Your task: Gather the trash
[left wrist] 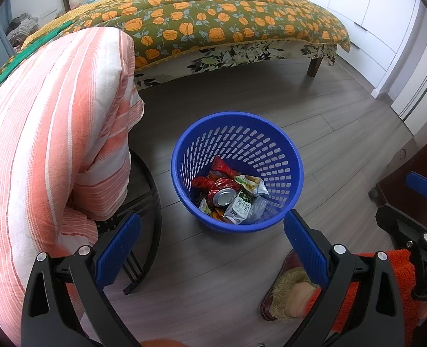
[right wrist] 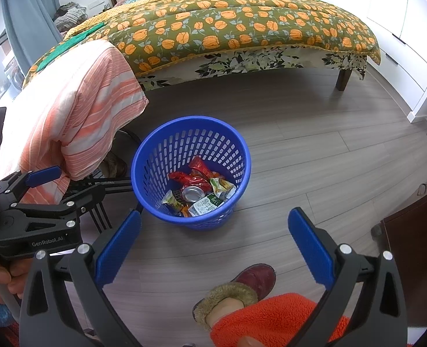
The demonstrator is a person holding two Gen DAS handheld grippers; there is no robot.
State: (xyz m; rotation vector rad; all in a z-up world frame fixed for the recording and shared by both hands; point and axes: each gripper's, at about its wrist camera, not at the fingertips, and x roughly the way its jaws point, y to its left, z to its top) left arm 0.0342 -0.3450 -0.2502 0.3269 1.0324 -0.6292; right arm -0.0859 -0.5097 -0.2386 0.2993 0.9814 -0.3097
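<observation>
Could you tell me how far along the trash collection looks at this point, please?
Largely done, it seems: the blue basket already holds wrappers, a can and a milk carton. Nothing is in hand; the left hand-held gripper and right hand-held gripper are both open and empty. No loose trash shows on the visible floor.

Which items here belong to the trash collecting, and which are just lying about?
Job: blue basket, can, milk carton, red wrappers, left gripper, right gripper.
Lying about: bed, striped blanket, slipper.
</observation>
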